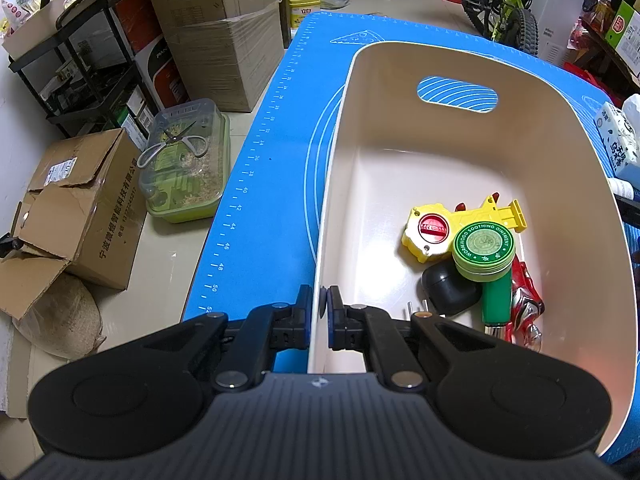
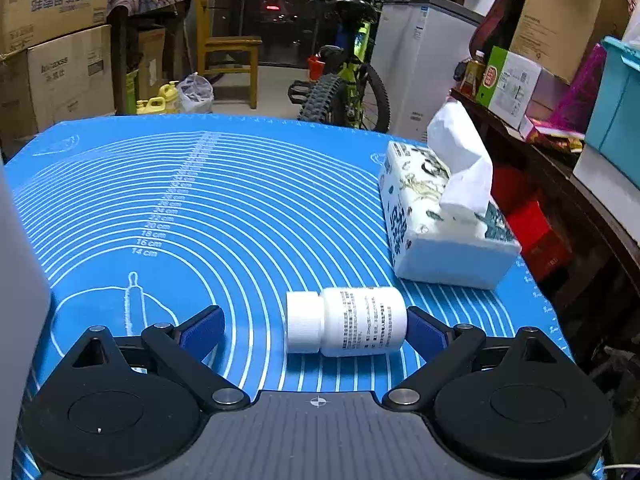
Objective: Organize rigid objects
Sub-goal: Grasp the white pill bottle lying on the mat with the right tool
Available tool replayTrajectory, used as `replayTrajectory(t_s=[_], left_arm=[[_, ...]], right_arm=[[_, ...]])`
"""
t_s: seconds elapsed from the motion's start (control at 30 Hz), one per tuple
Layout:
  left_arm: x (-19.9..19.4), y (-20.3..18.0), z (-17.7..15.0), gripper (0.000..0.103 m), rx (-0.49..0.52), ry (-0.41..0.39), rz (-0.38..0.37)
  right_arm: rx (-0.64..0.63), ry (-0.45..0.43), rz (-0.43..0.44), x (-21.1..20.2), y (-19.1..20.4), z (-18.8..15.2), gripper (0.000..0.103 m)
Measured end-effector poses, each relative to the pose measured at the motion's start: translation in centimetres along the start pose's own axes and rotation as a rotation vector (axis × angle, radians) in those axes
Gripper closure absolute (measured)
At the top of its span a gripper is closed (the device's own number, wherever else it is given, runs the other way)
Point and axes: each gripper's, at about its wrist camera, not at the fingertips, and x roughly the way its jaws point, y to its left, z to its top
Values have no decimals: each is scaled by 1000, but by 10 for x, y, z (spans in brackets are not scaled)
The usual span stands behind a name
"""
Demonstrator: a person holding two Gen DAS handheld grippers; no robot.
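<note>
In the left wrist view a cream plastic bin (image 1: 400, 128) stands on a blue mat (image 1: 272, 160). It holds a yellow toy (image 1: 432, 232), a green ointment tin (image 1: 483, 250), a black round object (image 1: 450, 288), a green-handled tool (image 1: 497, 300) and a red toy (image 1: 526, 296). My left gripper (image 1: 320, 308) is shut on the bin's near left rim. In the right wrist view a white pill bottle (image 2: 352, 322) lies on its side on the mat (image 2: 240, 208). My right gripper (image 2: 316, 330) is open around it; the right pad touches the bottle's base.
A tissue pack (image 2: 440, 216) sits at the mat's right edge, beyond the bottle. The bin's wall (image 2: 16, 300) shows at the far left of the right wrist view. Cardboard boxes (image 1: 224, 32), a clear container with scissors (image 1: 184, 160) and a bicycle (image 2: 348, 88) stand on the floor around the table.
</note>
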Motion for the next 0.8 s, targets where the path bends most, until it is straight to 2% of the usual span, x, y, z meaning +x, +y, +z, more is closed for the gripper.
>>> replayTrajectory(t_s=[0.17, 0.27, 0.33, 0.4, 0.63, 0.8], left_arm=[[0, 0, 0, 94, 2, -2, 2], [0, 0, 0, 94, 2, -1, 1], [0, -1, 0, 94, 2, -1, 1], [0, -1, -1, 94, 2, -1, 2], [0, -1, -1, 94, 0, 0, 0], [0, -3, 0, 94, 0, 2, 7]], right_arm=[[44, 0, 17, 4, -11, -5, 12], [108, 1, 58, 7, -23, -7, 19], [131, -14, 64, 6, -28, -8, 32], [126, -17, 57, 5, -29, -9, 37], [133, -10, 51, -1, -34, -11, 38], [205, -22, 69, -24, -36, -1, 38]])
